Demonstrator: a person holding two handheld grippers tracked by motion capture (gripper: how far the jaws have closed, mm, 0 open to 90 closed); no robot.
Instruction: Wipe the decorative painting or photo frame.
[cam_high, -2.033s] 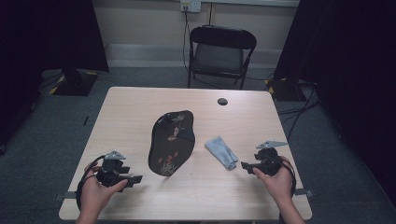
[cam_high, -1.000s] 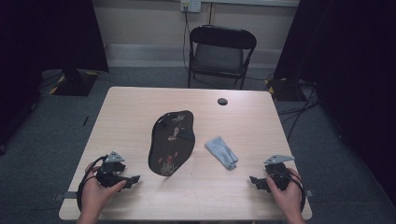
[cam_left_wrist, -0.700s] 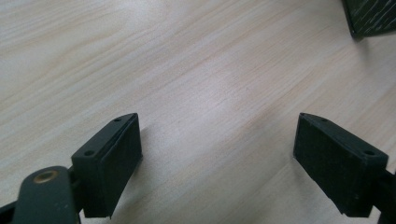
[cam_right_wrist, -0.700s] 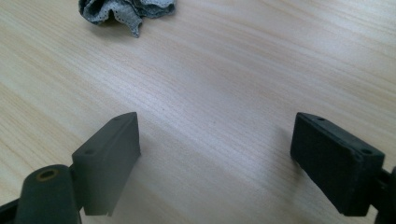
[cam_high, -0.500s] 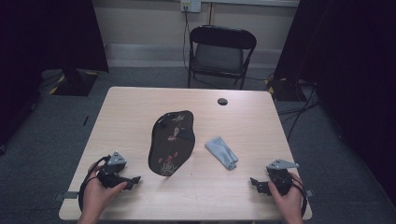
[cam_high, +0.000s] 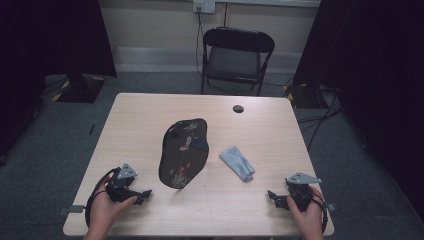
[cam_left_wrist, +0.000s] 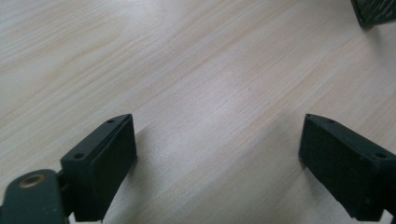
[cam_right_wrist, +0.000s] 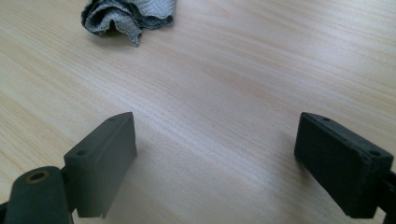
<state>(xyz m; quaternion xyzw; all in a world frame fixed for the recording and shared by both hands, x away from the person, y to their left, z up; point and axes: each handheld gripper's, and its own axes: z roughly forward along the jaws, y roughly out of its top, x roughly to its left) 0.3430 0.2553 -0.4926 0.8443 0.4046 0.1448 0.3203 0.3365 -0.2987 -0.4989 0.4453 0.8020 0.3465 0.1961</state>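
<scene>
I held my left gripper (cam_high: 145, 193) just left of the black tray (cam_high: 183, 152) and my right gripper (cam_high: 272, 195) well to its right, both with jaws wide and holding nothing, while the grey cloth (cam_high: 238, 163) lay just right of the tray.

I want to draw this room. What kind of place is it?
Probably a recording studio or lab: black curtains hang on both sides, a bare wooden table stands on grey carpet with a folding chair behind, and cables trail across the floor.
</scene>
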